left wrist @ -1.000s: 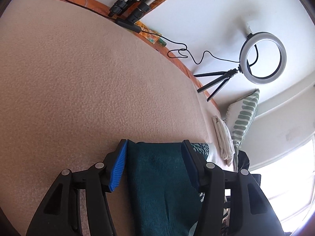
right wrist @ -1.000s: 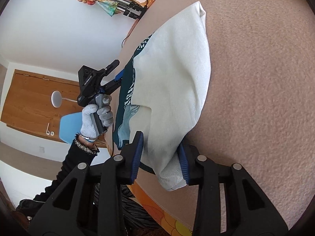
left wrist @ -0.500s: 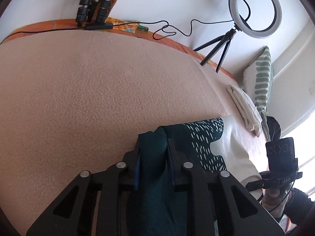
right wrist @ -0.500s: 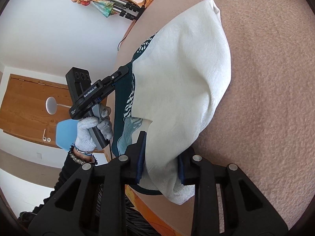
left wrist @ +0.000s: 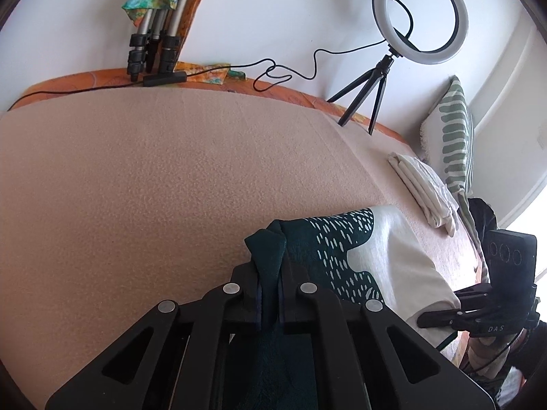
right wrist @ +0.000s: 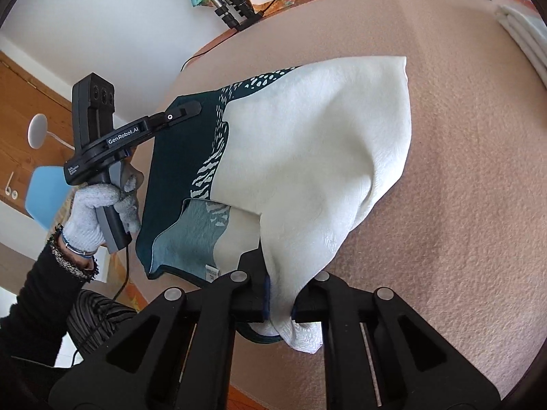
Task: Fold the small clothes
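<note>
We see the left claw (left wrist: 270,294) clamped on a bunched dark-teal corner of the cloth (right wrist: 307,157), and the right claw (right wrist: 278,302) clamped on a gathered cream corner of the same cloth. The cloth, cream with a teal patterned band, hangs between the two claws, its near edge raised; whether its far corner still lies on the pink blanket (left wrist: 136,188) we cannot tell. In the right wrist view, the left claw's handle sits in a gloved hand (right wrist: 92,215) just beyond the bed's edge, where the orange border (right wrist: 239,399) of the bed shows. Ahead of both claws the blanket is flat and bare, giving broad room up to the far edge. Along that far edge stand a ring light (left wrist: 419,13) on a small tripod, its black cable (left wrist: 290,68) trailing over the border, and folded tripod legs (left wrist: 154,41) against the white wall. To the right of the left wrist view, a stack of folded white cloths (left wrist: 424,188) and a green-striped pillow (left wrist: 454,140) lie near the corner, well apart from the held cloth.
</note>
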`<state>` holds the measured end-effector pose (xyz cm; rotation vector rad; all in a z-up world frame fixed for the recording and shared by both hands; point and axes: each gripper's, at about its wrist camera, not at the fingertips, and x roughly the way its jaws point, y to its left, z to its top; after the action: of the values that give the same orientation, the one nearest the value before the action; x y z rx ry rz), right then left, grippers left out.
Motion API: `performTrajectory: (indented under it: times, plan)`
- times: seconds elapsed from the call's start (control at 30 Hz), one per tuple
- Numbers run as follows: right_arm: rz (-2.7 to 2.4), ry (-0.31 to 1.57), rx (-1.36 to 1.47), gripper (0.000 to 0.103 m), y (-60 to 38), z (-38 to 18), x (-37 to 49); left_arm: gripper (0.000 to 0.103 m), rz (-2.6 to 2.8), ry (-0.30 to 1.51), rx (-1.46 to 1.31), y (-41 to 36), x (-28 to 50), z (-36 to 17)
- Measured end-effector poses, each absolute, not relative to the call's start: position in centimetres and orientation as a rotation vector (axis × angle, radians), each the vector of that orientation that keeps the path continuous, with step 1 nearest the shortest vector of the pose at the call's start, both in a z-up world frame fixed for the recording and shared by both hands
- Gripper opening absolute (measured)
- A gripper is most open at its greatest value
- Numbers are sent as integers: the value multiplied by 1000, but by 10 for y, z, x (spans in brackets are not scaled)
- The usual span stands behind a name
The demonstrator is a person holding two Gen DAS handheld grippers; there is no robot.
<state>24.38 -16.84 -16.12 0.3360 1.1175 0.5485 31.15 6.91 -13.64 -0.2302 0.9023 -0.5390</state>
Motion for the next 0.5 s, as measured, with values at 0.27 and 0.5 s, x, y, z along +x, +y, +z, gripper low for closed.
performTrajectory:
  times: [0.27,0.5]
  plan:
    - [491,1011,130,8,-152,-133,239,4,-551,808,-217,66,302,-107]
    - [449,925,51,8,-157,-107,232,4,-582,757,-219,54,298,-85]
